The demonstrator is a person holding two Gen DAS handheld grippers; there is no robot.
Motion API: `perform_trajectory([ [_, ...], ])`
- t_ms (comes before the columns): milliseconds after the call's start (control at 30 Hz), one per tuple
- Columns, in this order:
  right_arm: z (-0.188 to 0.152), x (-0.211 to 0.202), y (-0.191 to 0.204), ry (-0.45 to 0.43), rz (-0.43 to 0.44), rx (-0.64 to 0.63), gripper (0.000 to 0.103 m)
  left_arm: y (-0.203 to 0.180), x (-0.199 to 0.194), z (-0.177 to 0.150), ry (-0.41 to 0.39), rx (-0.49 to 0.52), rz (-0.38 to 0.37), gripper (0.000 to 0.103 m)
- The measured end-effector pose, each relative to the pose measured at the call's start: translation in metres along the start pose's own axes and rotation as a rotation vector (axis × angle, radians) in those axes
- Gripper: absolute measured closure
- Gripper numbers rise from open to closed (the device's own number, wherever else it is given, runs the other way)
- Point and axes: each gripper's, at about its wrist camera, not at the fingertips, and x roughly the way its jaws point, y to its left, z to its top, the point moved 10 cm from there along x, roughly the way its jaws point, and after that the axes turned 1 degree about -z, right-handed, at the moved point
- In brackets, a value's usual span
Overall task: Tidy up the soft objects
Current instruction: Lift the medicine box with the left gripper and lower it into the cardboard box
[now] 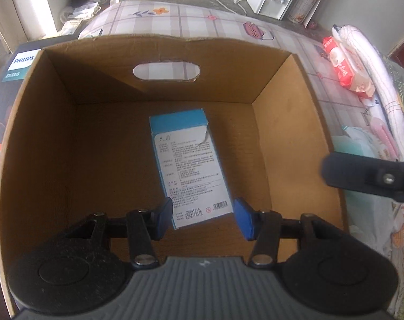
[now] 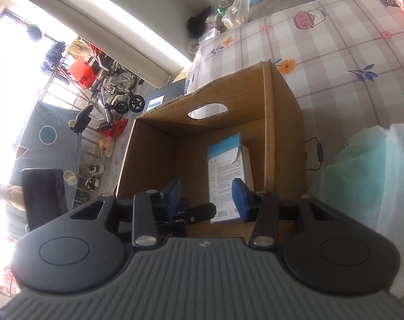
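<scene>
Cardboard box (image 1: 282, 138) fills the left wrist view, open at the top, sitting on a bed with a checked, flower-printed sheet (image 1: 175, 21). One thing lies in it: a blue-and-white carton (image 1: 191, 170), flat on the box floor, printed label side up. Its long axis runs from the near side toward the far wall with the oval handle hole (image 1: 166, 70), the blue-banded end pointing away, the barcode end nearest the camera, the whole carton turned slightly off the box's walls. A torn flap curls at the edge of the label.

The left hand-held gripper (image 1: 203, 217) hovers just above the near end of the carton, blue pads spread wide, nothing between them. Whether a pad touches the carton cannot be told. The right hand-held gripper (image 2: 206, 200) also stands with its fingers apart and empty, looking into the same box from the near right side; in the left view its black finger pokes in at the right edge.

Along the right of the bed lie a red-and-white soft pack (image 1: 343, 66), a folded white cloth (image 1: 372, 80) and a pale green bundle (image 1: 359, 144), the last partly hidden behind the box wall. In the right view a translucent pale bag (image 2: 367, 176) is cut off by the frame. A dark Philips box (image 1: 20, 64) sits beside the left wall
</scene>
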Motion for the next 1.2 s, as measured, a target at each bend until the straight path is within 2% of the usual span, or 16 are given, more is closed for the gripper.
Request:
perform_trajectory([
  [200, -0.011, -0.033, -0.019, -0.045, 0.056, 0.001, 0.06, 0.016, 0.023, -0.001, 0.044, -0.037, 0.042, 0.048],
  [333, -0.023, -0.049, -0.032, -0.067, 0.089, 0.036, 0.06, 0.016, 0.041, 0.0, 0.091, -0.047, 0.048, 0.051],
  [467, -0.029, -0.058, -0.047, -0.084, 0.096, 0.064, 0.06, 0.006, 0.042, 0.008, 0.063, -0.044, 0.047, 0.057],
  [600, -0.03, -0.061, -0.062, -0.094, 0.085, 0.102, 0.06, -0.008, 0.044, 0.013, 0.045, -0.016, 0.046, 0.057],
  [900, -0.034, -0.069, -0.082, -0.116, 0.08, 0.155, 0.06, -0.024, 0.054, 0.033, 0.015, -0.098, 0.005, 0.058],
  [1067, -0.036, -0.078, -0.09, -0.13, 0.077, 0.168, 0.06, -0.031, 0.06, 0.035, 0.013, -0.145, -0.028, 0.057],
  [1200, -0.035, -0.087, -0.096, -0.15, 0.069, 0.174, 0.06, -0.033, 0.059, 0.034, 0.002, -0.159, -0.024, 0.056],
])
